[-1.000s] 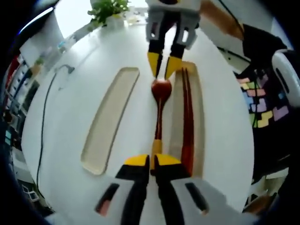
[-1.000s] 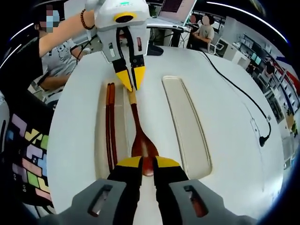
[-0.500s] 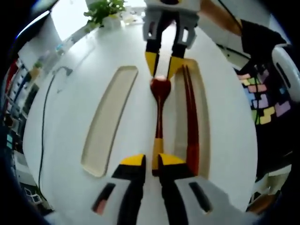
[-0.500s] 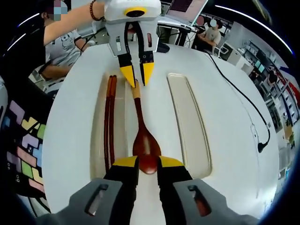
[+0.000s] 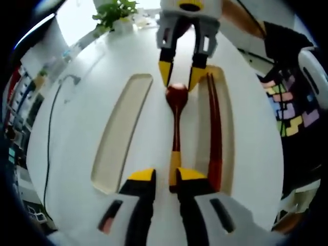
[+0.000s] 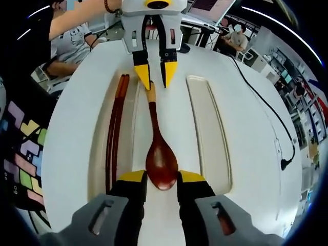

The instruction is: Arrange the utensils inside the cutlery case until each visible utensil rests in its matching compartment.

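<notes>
On the round white table point(image 5: 77, 123) a black cable point(image 5: 50, 128) runs along one side, with its plug end lying on the tabletop in the right gripper view point(image 6: 283, 163), and a potted green plant point(image 5: 115, 10) stands at the far edge; a person's bare arm with a bead bracelet point(image 6: 110, 6) reaches in behind the left hand-held gripper, and a seated person in a grey shirt point(image 6: 69, 43) is beyond the table edge. Two long, shallow, cream trays of the cutlery case lie parallel and apart on the table. One tray point(image 5: 119, 130) has nothing in it. The other tray point(image 6: 98, 138) holds a pair of dark red chopsticks point(image 6: 114, 128) laid lengthwise. Between the two trays the wooden spoon point(image 6: 160, 159) lies straight on the bare table, in neither tray. The left hand-held gripper point(image 5: 165, 180) is released, its yellow-tipped jaws spread on either side of the spoon's pale handle end without closing on it. The right hand-held gripper point(image 6: 162, 179) is likewise released, its jaws standing apart on each side of the spoon's bowl.
</notes>
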